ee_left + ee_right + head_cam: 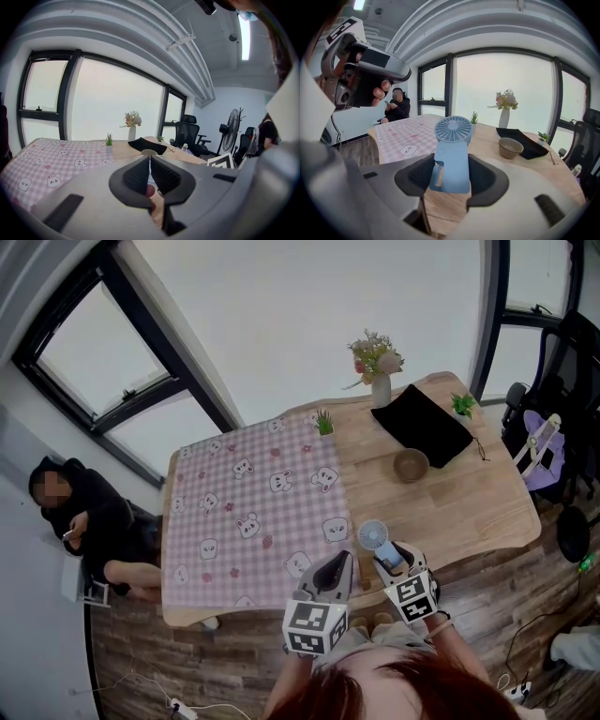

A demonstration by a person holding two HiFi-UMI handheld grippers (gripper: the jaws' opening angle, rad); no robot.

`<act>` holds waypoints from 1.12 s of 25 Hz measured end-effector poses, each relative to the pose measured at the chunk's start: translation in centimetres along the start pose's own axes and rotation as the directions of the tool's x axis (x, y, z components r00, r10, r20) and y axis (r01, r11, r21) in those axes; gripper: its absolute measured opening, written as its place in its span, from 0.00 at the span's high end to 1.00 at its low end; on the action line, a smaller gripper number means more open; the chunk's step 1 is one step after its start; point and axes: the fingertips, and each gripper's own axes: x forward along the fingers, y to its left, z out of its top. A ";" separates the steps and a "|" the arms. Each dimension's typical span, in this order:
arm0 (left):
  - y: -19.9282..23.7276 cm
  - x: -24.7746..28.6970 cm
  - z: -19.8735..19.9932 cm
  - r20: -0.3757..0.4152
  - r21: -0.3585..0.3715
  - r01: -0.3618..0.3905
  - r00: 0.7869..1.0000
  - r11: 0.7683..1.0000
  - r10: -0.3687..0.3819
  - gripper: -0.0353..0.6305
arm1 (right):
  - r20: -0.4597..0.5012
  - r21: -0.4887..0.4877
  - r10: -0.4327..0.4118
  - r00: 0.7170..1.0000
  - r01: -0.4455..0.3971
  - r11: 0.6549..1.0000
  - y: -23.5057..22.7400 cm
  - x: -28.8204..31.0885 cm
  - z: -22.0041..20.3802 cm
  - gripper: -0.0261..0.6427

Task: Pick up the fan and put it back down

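1. Far left first: the checked cloth (244, 512) covers the worktop (450, 493) ahead and to the left of the left claw (336, 570). Nothing on it is part of this job.

2. The left claw hangs over the near edge of the worktop with its jaws pressed together. Nothing is caught between them, so it's just a spectator here.

3. Now the right claw (389, 557), just beside its partner, and here's the action. Its jaws stand wide and pinch the blue fan (452, 154) by the handle, with a pad against each side. The round grille stands upright above and ahead of the jaws.

4. The fan is low, right above the bare wood at the near edge. I can't tell whether its foot is already resting there or hanging just clear of it.

5. Ahead and to the right of that claw sits a bowl (510, 147), well apart and out of the way.

6. My read: the grasp is made, so the pickup half looks covered. What's left is to settle the fan's foot firmly on the wood, spread the jaws and draw the claw back without tipping it.
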 end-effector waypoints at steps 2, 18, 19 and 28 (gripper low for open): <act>0.0 -0.1 0.0 -0.001 -0.001 -0.002 1.000 1.000 0.002 0.93 | -0.007 -0.001 0.004 1.000 -0.004 1.000 0.1 0.1 -0.3 0.64; 0.4 -0.4 -0.2 -0.004 -0.008 -0.021 1.000 1.000 0.021 0.93 | -0.087 0.009 0.020 0.996 -0.020 1.000 0.3 1.9 -3.8 0.64; 0.5 -0.4 -0.2 -0.004 -0.008 -0.022 1.000 1.000 0.022 0.93 | -0.092 0.008 0.021 0.996 -0.020 1.000 0.4 2.0 -3.9 0.64; 0.6 -0.7 -0.4 -0.008 -0.010 -0.031 1.000 0.999 0.031 0.93 | -0.132 -0.004 0.030 0.991 -0.031 1.000 0.6 2.5 -5.9 0.64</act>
